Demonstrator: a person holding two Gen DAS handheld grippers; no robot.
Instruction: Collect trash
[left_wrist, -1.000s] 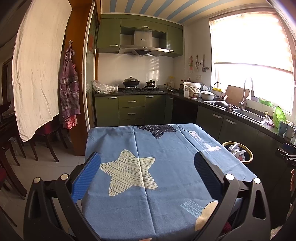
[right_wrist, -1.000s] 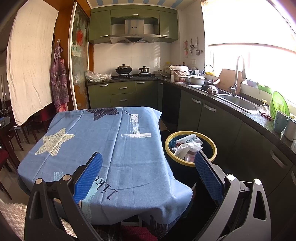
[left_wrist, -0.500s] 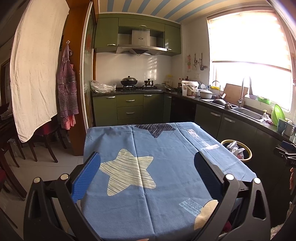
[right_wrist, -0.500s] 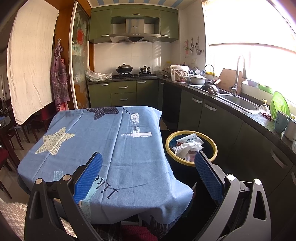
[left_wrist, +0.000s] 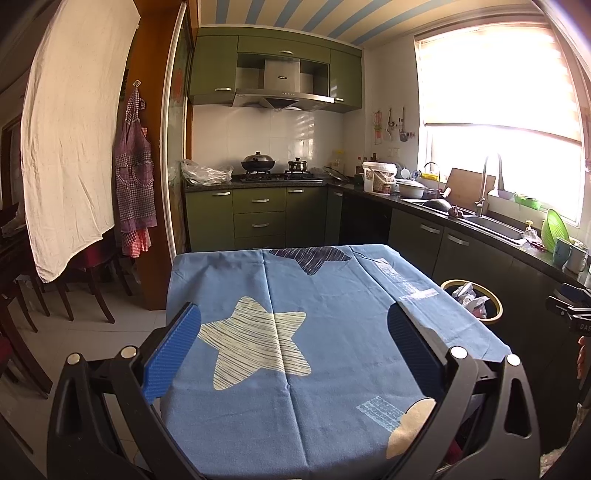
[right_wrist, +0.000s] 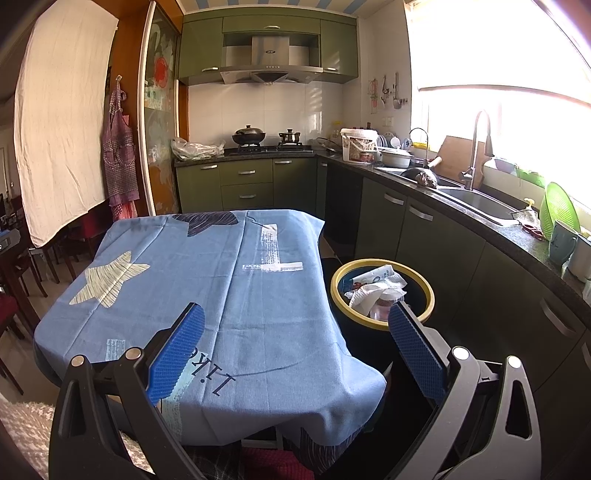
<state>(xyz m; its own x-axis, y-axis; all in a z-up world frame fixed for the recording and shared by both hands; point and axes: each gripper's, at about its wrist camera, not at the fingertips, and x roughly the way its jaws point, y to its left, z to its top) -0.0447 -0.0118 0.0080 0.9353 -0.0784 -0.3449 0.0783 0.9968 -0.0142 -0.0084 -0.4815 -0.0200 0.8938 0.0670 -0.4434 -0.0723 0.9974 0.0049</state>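
A black trash bin with a yellow rim stands on the floor right of the table. Crumpled white paper and wrappers fill it. The table carries a blue cloth with pale stars, and I see no loose trash on it. My left gripper hangs open over the near half of the table, nothing between its blue pads. My right gripper is open too, above the table's near right corner, its right finger in front of the bin.
Green kitchen cabinets run along the back and right, with a sink, a faucet, pots on a stove and a white bucket. Dark chairs and a hanging white sheet stand at the left. A narrow floor gap separates table and counter.
The left view has tilted up and drawn back a little, so the table sits lower in it. The right gripper has barely moved. Both stay open.
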